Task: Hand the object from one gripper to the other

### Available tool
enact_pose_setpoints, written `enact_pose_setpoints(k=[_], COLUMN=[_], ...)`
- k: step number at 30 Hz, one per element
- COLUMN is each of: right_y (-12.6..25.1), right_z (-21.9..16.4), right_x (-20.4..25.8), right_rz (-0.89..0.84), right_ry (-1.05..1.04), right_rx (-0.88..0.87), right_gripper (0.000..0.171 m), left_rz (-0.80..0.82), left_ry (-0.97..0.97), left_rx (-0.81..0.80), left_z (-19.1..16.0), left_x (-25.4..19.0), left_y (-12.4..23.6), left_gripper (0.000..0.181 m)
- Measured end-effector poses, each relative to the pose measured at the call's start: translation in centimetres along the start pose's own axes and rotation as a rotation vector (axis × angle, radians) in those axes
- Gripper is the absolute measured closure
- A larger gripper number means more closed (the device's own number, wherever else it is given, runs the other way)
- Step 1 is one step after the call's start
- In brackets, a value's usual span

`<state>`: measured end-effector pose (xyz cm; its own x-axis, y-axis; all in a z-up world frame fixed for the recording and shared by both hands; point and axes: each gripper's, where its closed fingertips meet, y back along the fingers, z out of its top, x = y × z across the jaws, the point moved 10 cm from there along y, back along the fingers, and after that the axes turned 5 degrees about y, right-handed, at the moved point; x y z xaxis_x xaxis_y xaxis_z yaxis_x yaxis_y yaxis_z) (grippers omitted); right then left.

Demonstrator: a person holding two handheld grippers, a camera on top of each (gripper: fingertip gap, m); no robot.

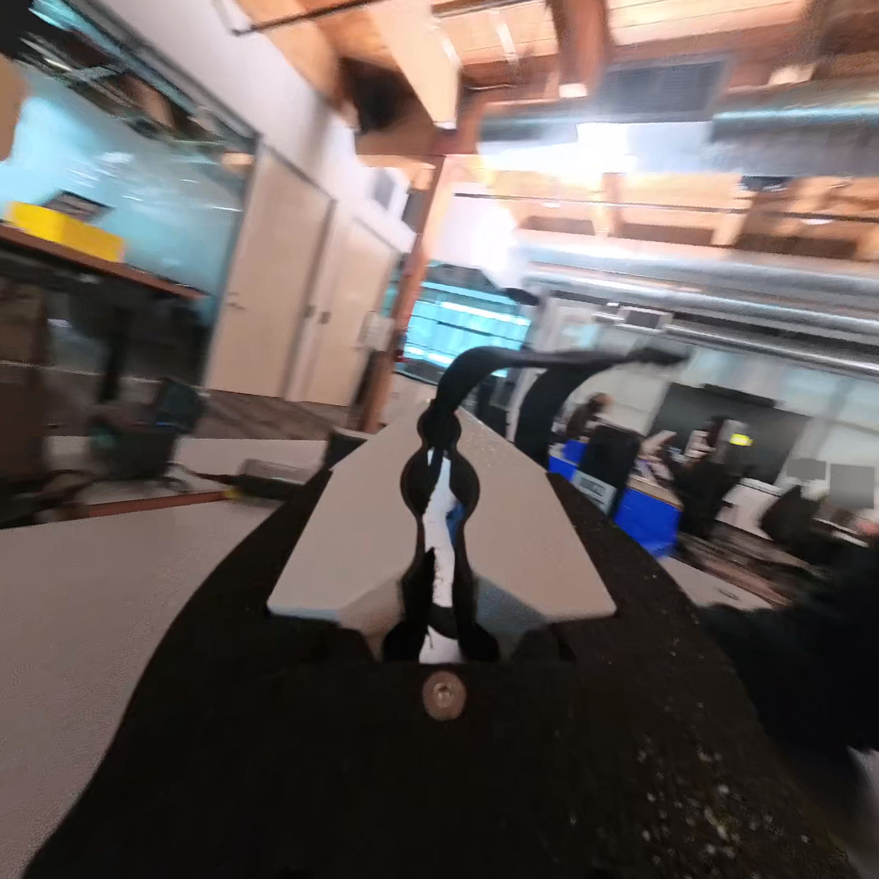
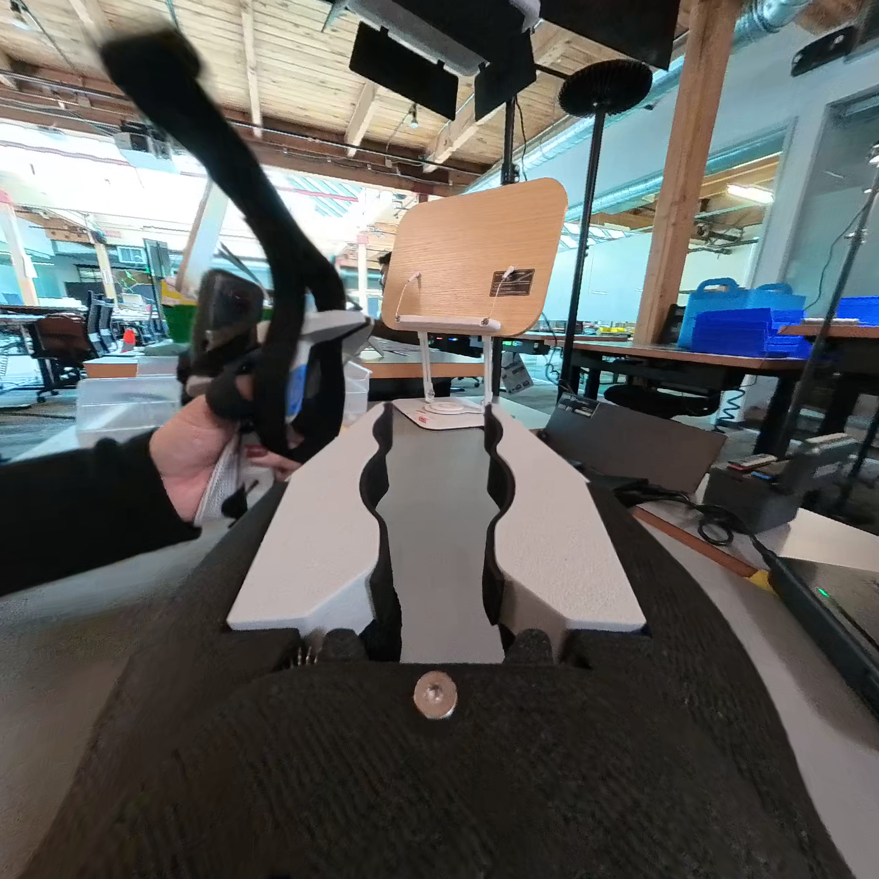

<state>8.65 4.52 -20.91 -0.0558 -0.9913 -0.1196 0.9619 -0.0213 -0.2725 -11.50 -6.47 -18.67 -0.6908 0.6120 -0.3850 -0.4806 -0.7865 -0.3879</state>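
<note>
Left wrist view: my left gripper (image 1: 440,428) stands with its white fingers (image 1: 361,513) drawn almost together, leaving only a narrow slit. A black strap (image 1: 463,376) is pinched at the tips; it rises from them, arches to the right and ends in a blurred free end. Beneath the fingers lies the pale table (image 1: 95,594). Farther off, to the left, a yellow box (image 1: 62,230) rests on a brown shelf. The whole view is smeared by motion.

Right wrist view: my right gripper (image 2: 440,418) has its white fingers (image 2: 551,537) spread wide apart, with nothing between them; the grey table (image 2: 437,547) shows through the gap. To the left, just beside it, my left hand (image 2: 195,456), in a black sleeve, holds the left gripper's body, and the same black strap (image 2: 266,266) curves up and leftward from it in a long loop, clear of the right fingers. Beyond the fingertips a wooden book stand (image 2: 475,257) sits upright on its white base. At right, farther back, blue bins (image 2: 742,323) stand on a desk.
</note>
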Motion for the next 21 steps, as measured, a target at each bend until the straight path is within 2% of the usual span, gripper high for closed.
enact_pose_setpoints(k=[4, 6, 9, 12, 18, 21], right_y=[-0.1, 0.0, -0.1, 0.0, -0.3, -0.4], right_z=[0.0, 0.0, 0.0, 0.2, 0.4, 0.4], right_x=[-0.3, -0.4, -0.5, -0.2, 0.9, 0.9], right_rz=[0.057, 0.13, 0.262, 0.321, 0.35, 0.377], right_ry=[-0.013, -0.03, -0.097, -0.135, -0.085, -0.149], right_rx=[0.019, 0.032, 0.054, 0.025, 0.022, -0.001], right_gripper=[0.134, 0.133, 0.129, 0.126, 0.12, 0.12], left_rz=[-0.213, -0.257, -0.274, -0.287, -0.261, -0.256], left_ry=[0.152, 0.235, 0.335, 0.445, 0.497, 0.518], left_rx=[0.074, 0.134, 0.211, 0.272, 0.368, 0.42], left_z=[-2.3, -2.9, -4.0, -4.7, -5.5, -5.8], left_x=[0.0, 0.4, 0.9, 1.1, 0.9, 0.9], left_y=[-0.3, -0.6, -1.1, -1.7, -2.2, -2.3], left_gripper=[0.181, 0.181, 0.181, 0.181, 0.181, 0.181])
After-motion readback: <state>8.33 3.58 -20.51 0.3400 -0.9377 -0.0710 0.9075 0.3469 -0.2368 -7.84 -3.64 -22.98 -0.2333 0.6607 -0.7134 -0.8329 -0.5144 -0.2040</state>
